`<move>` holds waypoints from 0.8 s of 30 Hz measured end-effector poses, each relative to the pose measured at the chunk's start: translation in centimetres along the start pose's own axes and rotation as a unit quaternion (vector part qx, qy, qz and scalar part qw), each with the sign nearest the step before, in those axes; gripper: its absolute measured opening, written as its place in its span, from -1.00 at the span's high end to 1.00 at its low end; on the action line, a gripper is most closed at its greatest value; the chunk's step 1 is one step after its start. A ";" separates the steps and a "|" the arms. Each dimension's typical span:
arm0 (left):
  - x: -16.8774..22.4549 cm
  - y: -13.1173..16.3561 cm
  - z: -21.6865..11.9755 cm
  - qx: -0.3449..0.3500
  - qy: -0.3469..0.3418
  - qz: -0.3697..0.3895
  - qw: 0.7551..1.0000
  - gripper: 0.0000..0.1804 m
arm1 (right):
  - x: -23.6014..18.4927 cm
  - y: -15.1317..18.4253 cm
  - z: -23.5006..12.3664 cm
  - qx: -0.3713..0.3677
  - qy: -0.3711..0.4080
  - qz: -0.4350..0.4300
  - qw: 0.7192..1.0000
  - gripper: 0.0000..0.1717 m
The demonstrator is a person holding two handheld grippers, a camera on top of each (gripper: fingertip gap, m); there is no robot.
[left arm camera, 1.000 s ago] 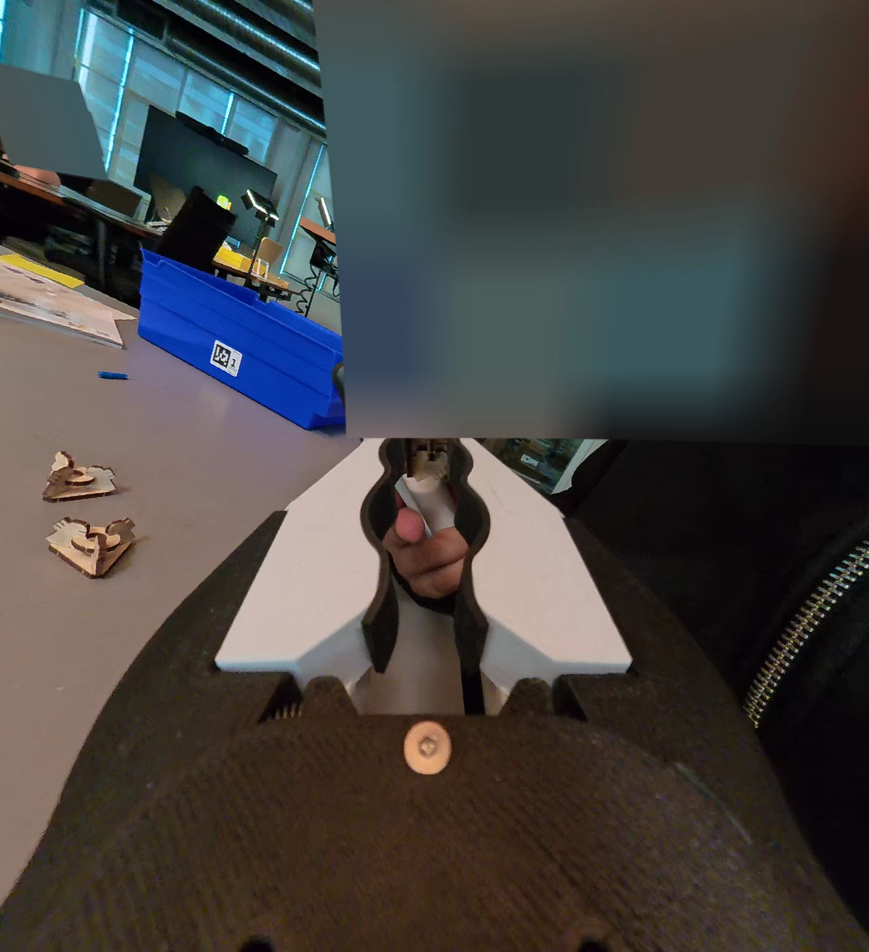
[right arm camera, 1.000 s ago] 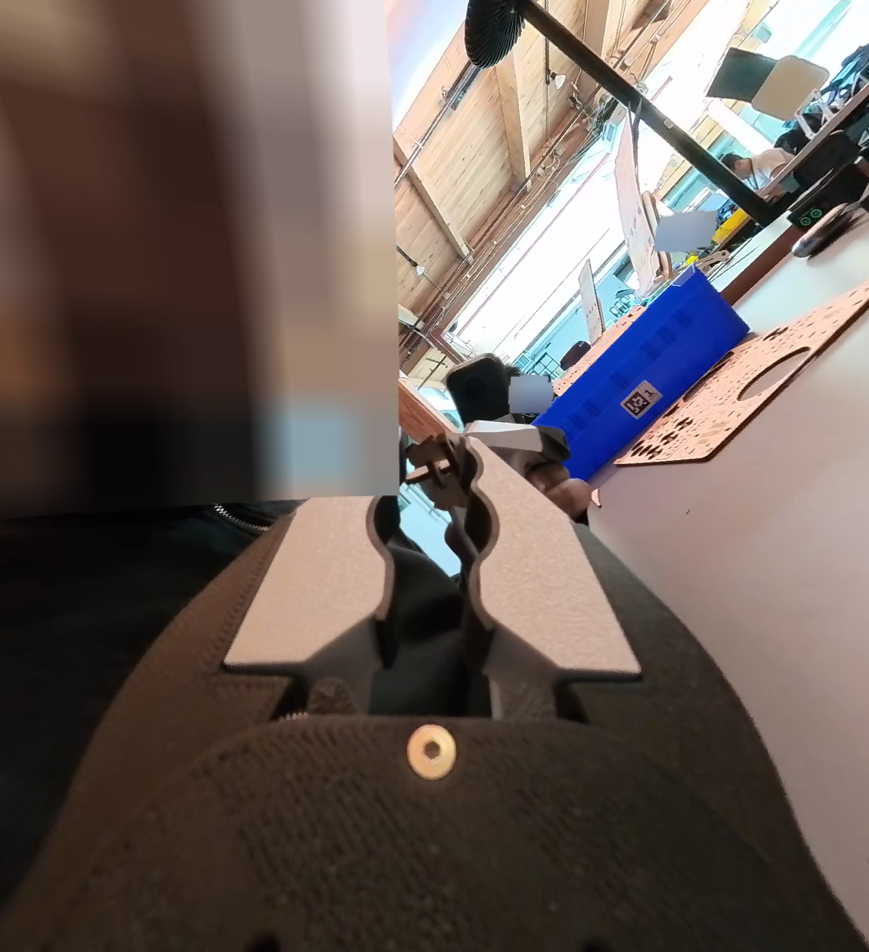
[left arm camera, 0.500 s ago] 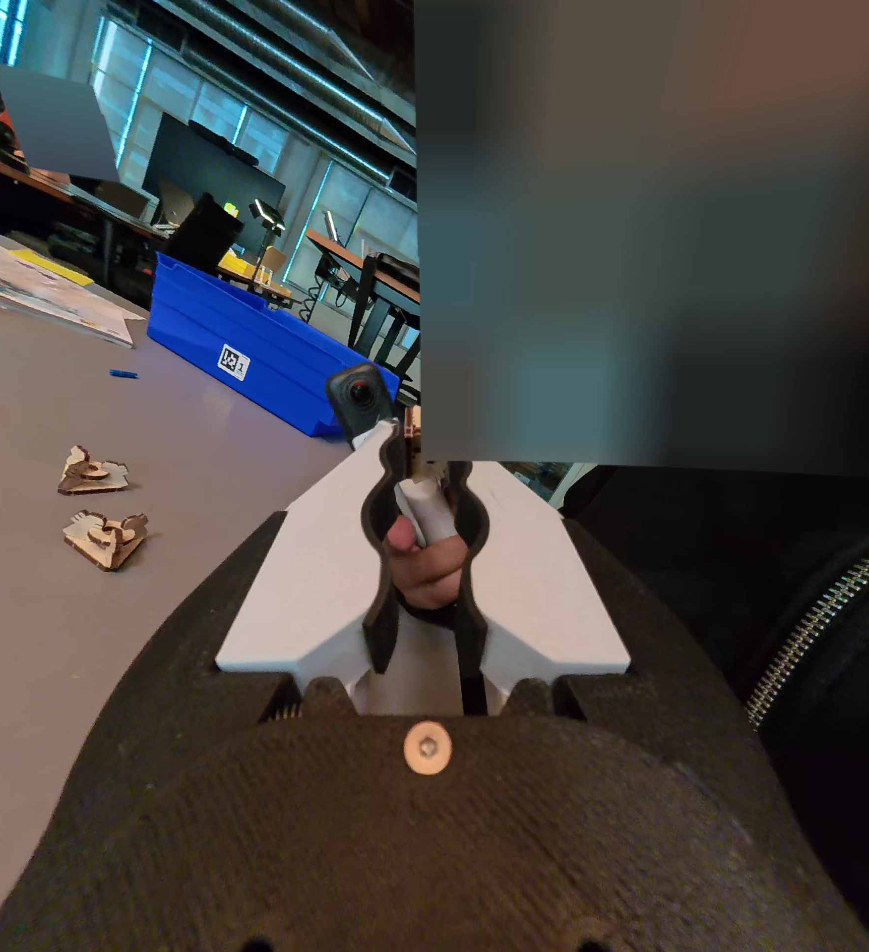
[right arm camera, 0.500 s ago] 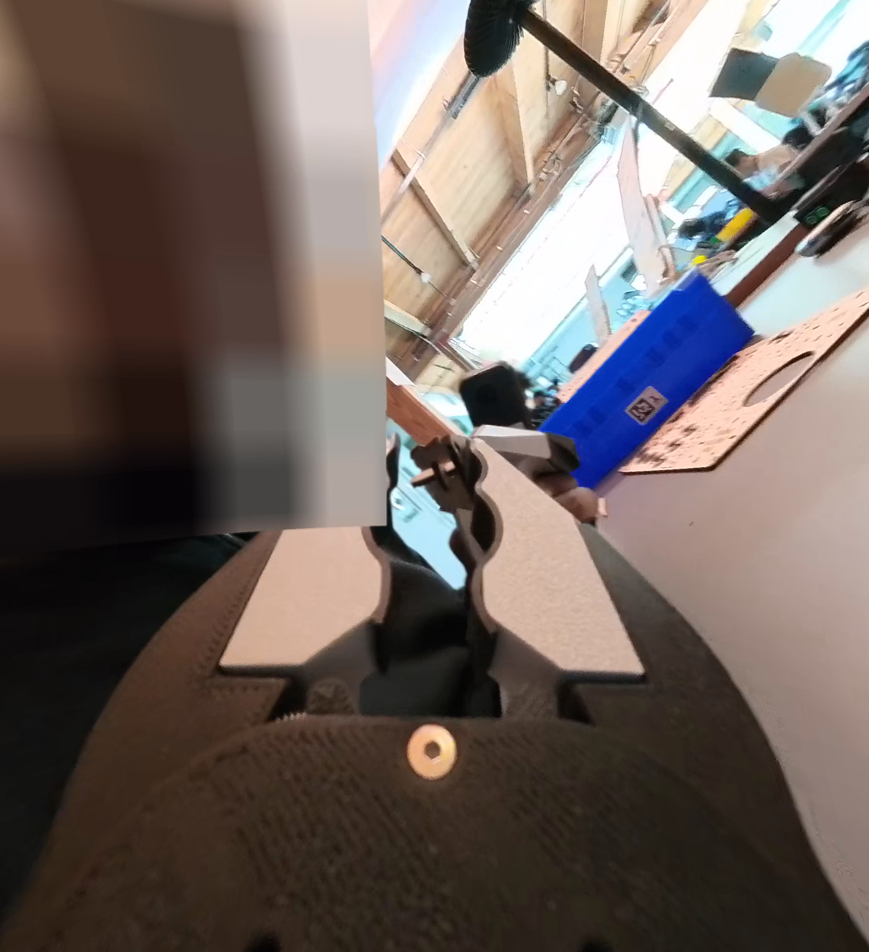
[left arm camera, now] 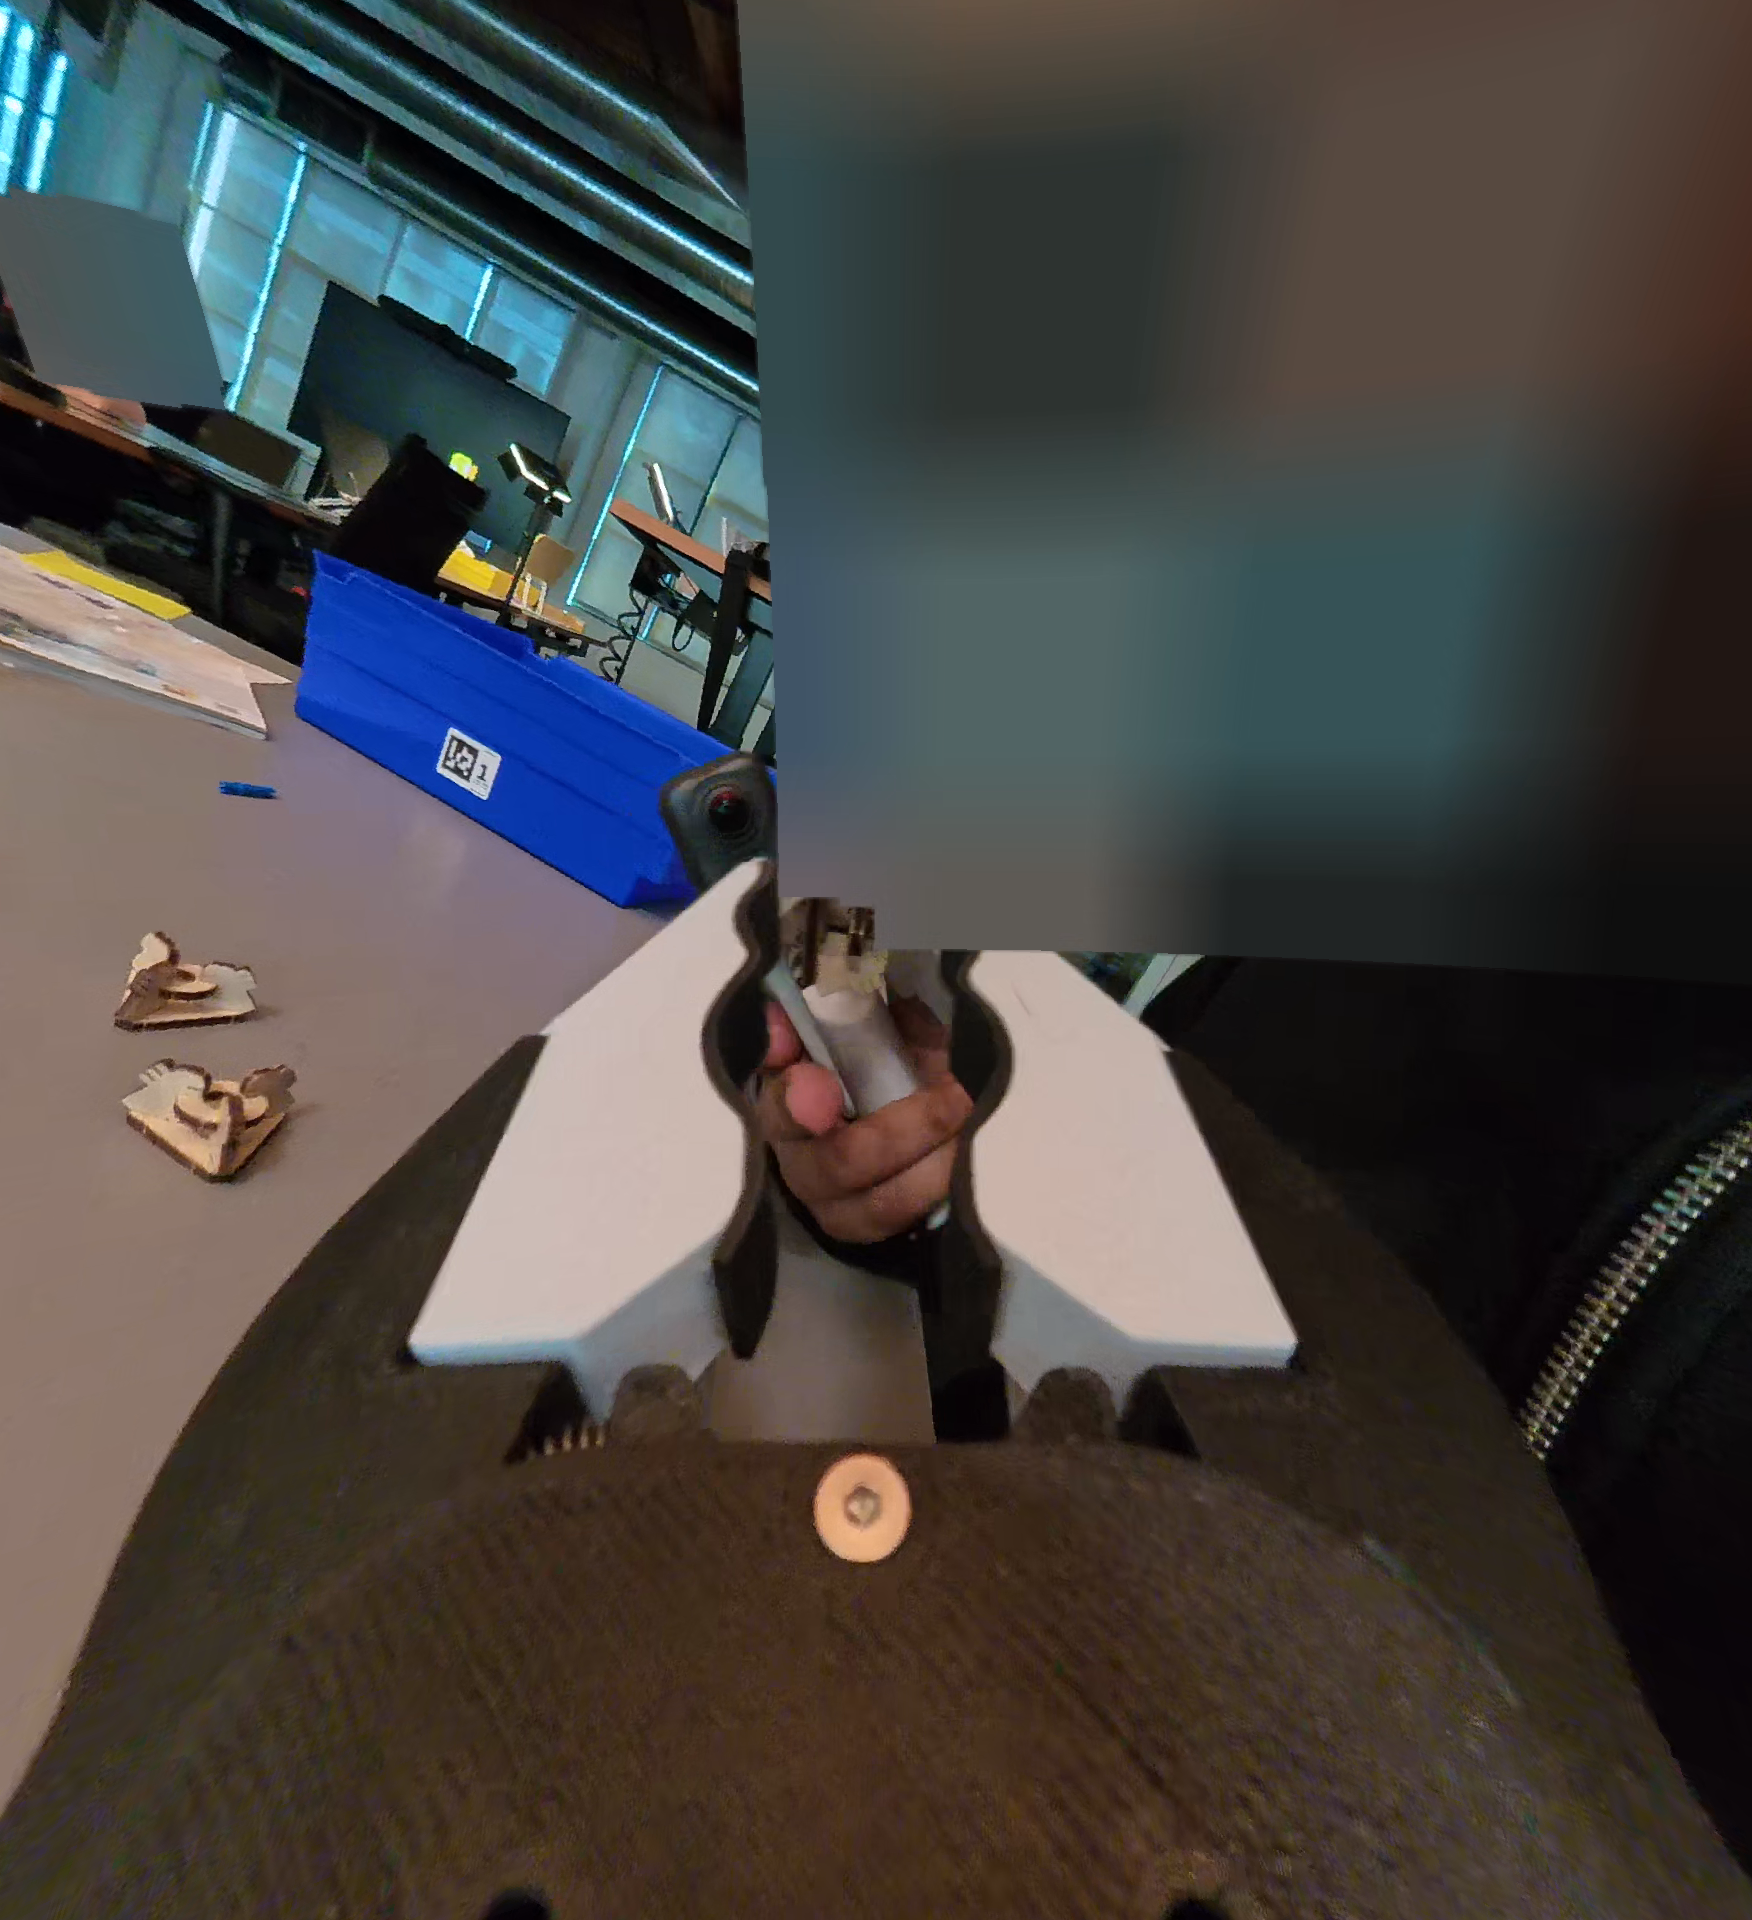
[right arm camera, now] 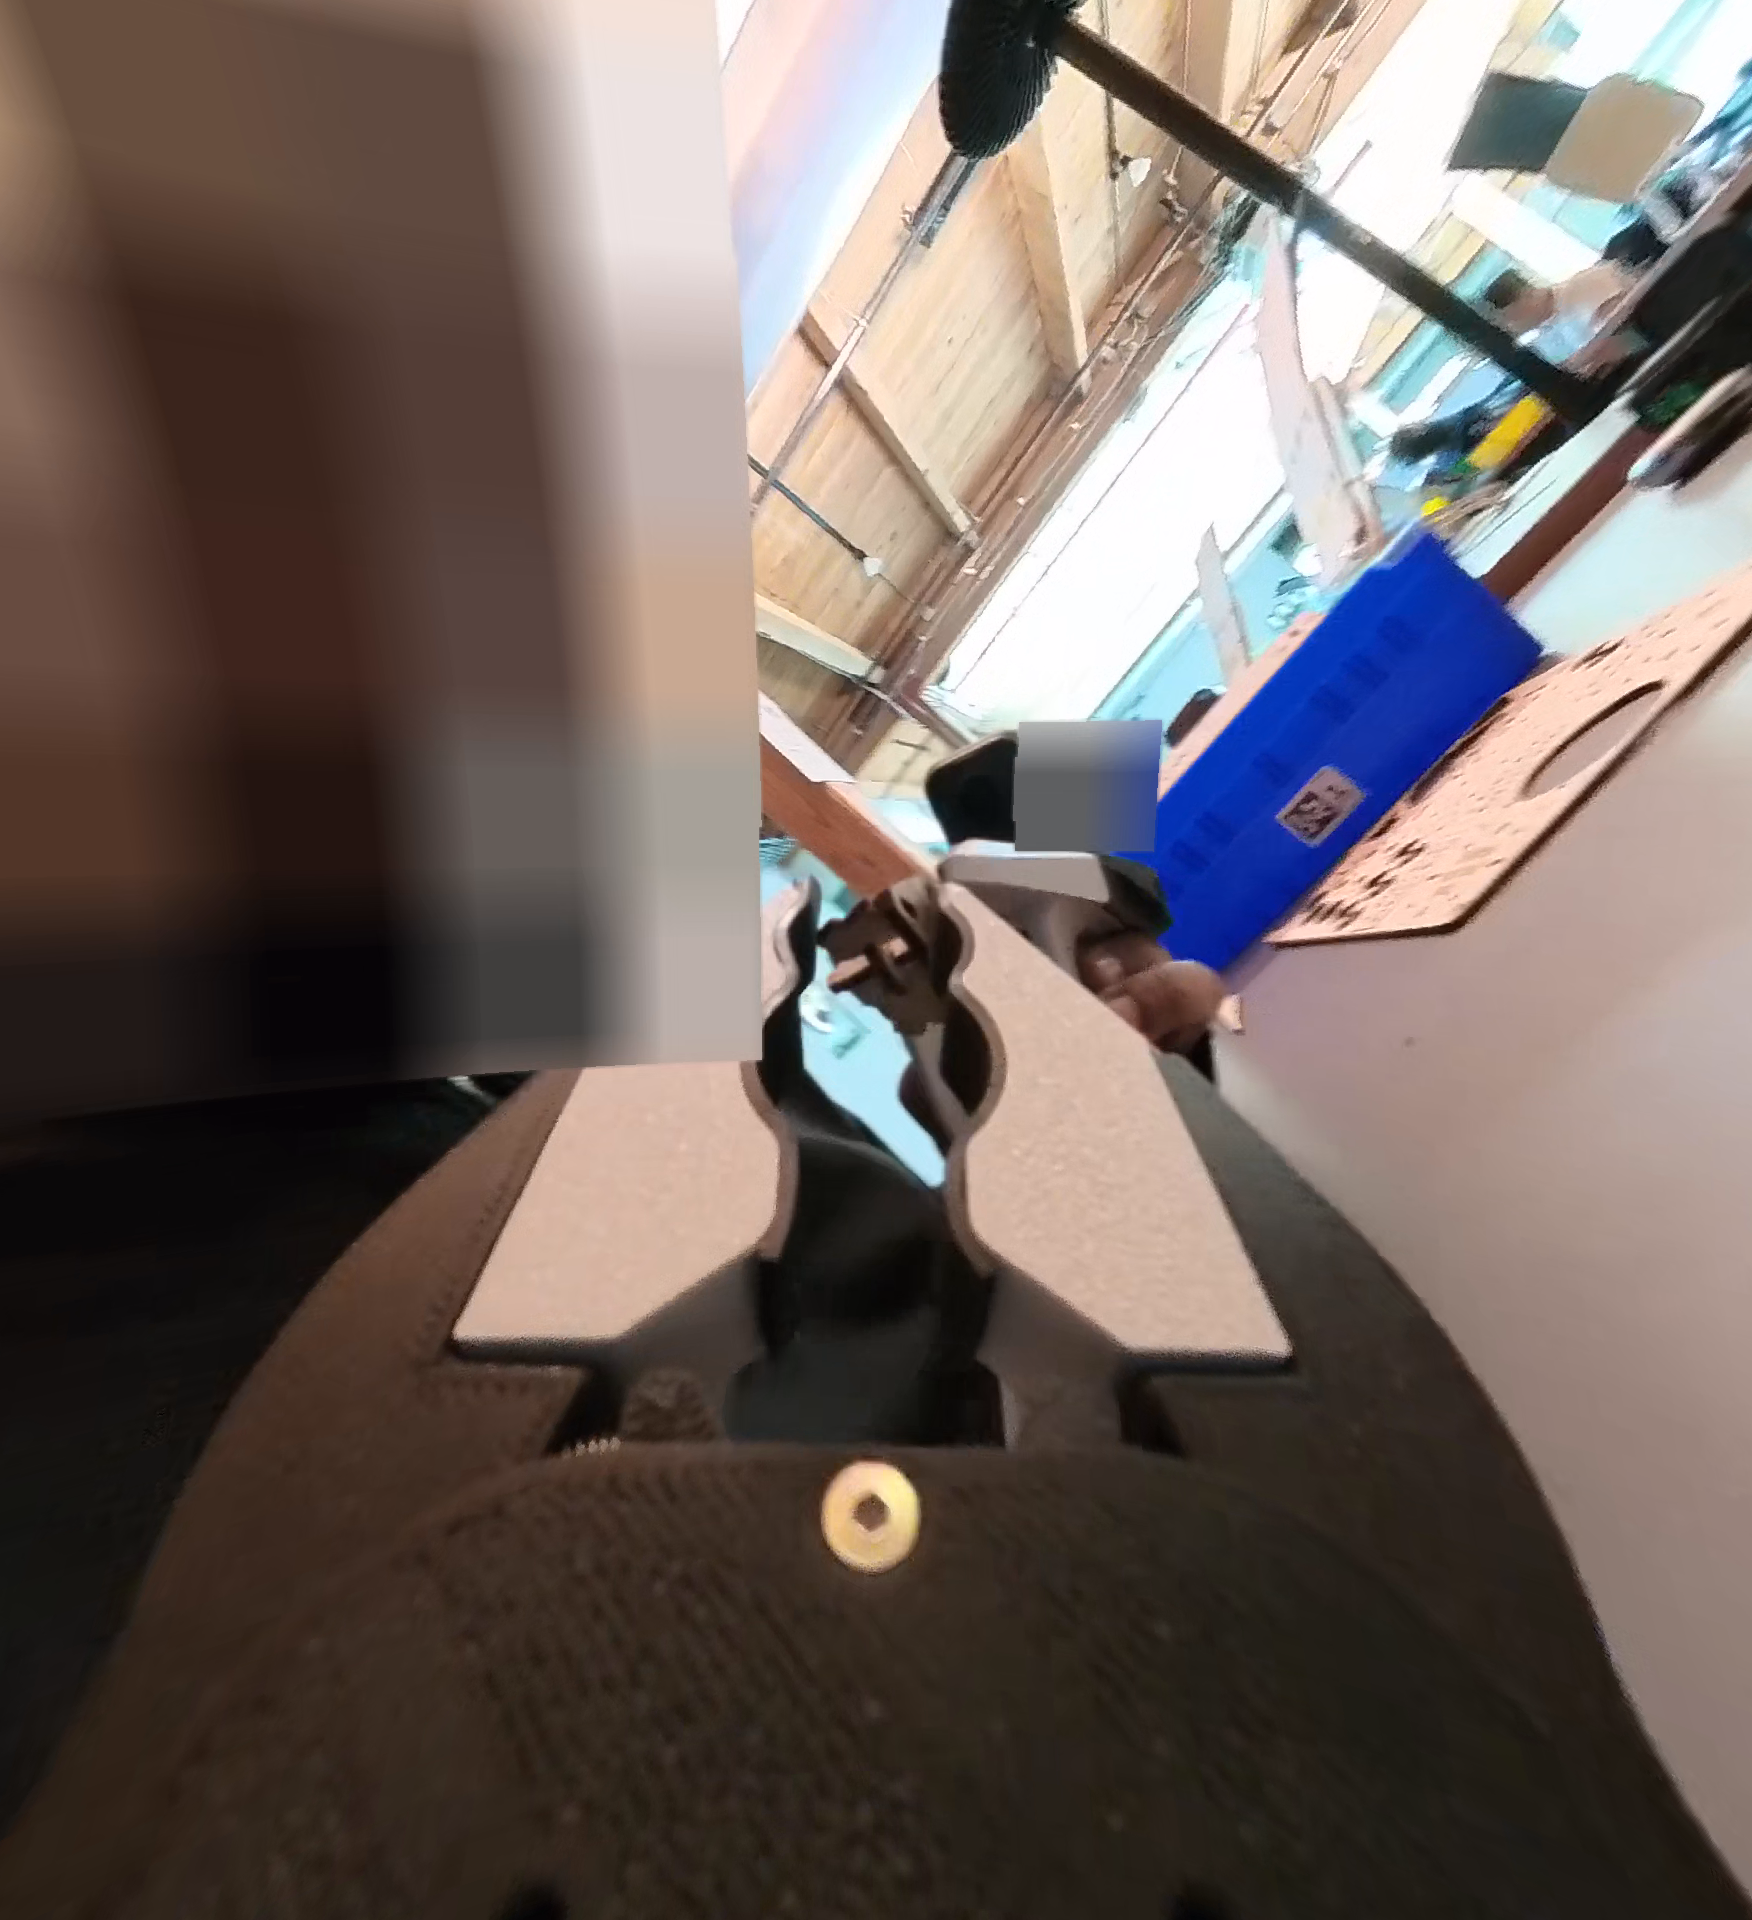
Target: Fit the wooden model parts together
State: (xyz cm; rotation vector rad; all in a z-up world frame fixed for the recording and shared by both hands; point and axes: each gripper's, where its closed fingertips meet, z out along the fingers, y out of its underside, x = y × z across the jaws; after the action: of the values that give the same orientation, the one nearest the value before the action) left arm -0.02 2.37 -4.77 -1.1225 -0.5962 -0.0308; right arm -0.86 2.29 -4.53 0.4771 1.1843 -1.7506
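The left hand-held gripper (left arm camera: 856, 935) is open: its fingers stand well apart at the centre of the frame, and the tip of one is hidden. Through this gap I see a hand (left arm camera: 851, 1143) and the right hand-held gripper, with a small wooden piece (left arm camera: 818, 932) at its tips. In the right wrist view the right hand-held gripper (right arm camera: 877, 935) grips this piece, which looks dark, at the centre of the frame. On the grey counter (left arm camera: 384, 987) two flat wooden assemblies (left arm camera: 181, 987) lie at middle left. A blue bin (left arm camera: 539, 727) stands above them, near a perforated wooden sheet (right arm camera: 1537, 769).
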 end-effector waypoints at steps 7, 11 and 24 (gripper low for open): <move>-2.2 0.4 -0.3 0.002 0.009 -0.145 0.989 0.66 | 1.8 0.2 -0.8 -0.107 0.193 -0.355 0.908 0.78; -2.5 1.1 0.0 -0.013 0.023 -0.195 0.980 0.90 | 1.8 1.0 -0.4 -0.162 0.227 -0.498 0.821 0.77; -0.9 -0.9 -0.9 0.040 0.111 -0.230 0.966 0.98 | 1.3 1.1 0.3 -0.092 0.162 -0.304 0.934 0.34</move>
State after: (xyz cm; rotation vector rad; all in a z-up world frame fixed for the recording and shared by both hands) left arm -0.67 1.00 -4.69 -0.8691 -0.6392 -0.5228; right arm -0.50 1.32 -5.87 0.3060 1.8614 -2.0955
